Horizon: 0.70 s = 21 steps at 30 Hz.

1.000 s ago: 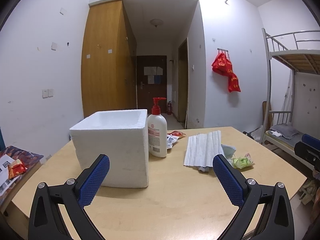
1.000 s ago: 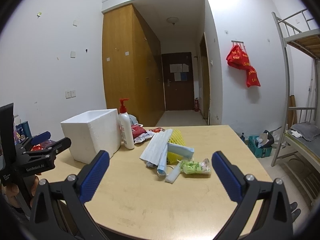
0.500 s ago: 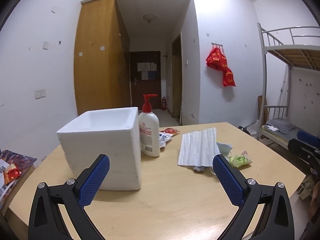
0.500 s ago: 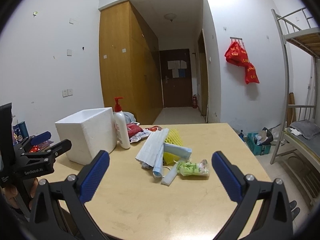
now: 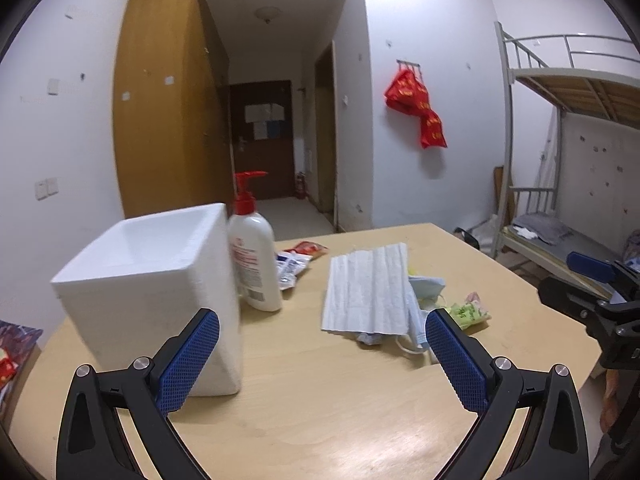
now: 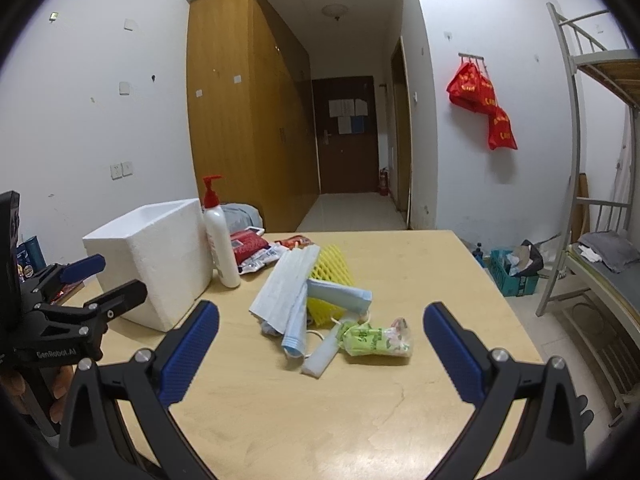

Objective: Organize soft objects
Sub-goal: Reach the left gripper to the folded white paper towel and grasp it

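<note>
Your wooden table point(image 6: 360, 412) stood in a dorm room with a bunk bed point(image 6: 600, 216). The masks point(image 6: 296, 300) lay piled mid-table, near the foam box point(image 5: 160, 280). Both your left gripper point(image 5: 322, 354) and right gripper point(image 6: 320, 354) hung wide open, holding nothing.

The white foam box point(image 5: 160, 280) is smeared with motion blur in the left wrist view, and its floor cannot be seen in either view. The label on the white pump bottle with the red top point(image 5: 254, 260) is too blurred to read. The yellow foam fruit net point(image 6: 330, 276) lies mostly under the pale blue face masks point(image 6: 296, 304). Print on the green-printed clear packet point(image 6: 374, 340) is illegible. The metal bunk bed point(image 6: 600, 160) is cut off at the right edge. Papers on the dark door point(image 6: 346, 110) are too small to read.
</note>
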Tool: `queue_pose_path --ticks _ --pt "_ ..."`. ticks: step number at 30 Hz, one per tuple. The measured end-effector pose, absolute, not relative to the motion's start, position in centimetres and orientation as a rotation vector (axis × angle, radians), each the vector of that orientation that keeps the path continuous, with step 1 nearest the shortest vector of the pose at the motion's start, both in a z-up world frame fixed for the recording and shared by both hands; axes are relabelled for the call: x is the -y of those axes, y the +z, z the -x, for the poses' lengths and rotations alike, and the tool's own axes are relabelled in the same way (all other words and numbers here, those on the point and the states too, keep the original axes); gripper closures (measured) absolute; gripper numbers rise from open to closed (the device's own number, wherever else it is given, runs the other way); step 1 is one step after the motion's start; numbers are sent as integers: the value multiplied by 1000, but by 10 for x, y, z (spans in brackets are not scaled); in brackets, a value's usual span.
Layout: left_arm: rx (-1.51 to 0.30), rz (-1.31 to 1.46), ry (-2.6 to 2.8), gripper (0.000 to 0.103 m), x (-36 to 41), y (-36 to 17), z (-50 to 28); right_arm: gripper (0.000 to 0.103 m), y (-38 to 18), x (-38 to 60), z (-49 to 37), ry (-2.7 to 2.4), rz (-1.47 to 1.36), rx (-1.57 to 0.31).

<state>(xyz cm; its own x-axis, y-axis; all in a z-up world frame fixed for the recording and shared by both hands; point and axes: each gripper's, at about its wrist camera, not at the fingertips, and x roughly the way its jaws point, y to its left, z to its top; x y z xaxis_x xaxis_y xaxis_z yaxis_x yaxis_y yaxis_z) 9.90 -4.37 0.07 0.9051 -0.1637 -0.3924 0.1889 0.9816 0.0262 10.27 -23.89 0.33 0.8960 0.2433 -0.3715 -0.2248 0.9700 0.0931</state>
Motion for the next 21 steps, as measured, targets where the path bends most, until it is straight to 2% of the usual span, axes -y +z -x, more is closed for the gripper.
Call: queue_pose_path --ticks 21 --pt "-698 -7 -354 0 82 -29 -213 0 -29 260 -172 236 -81 -561"
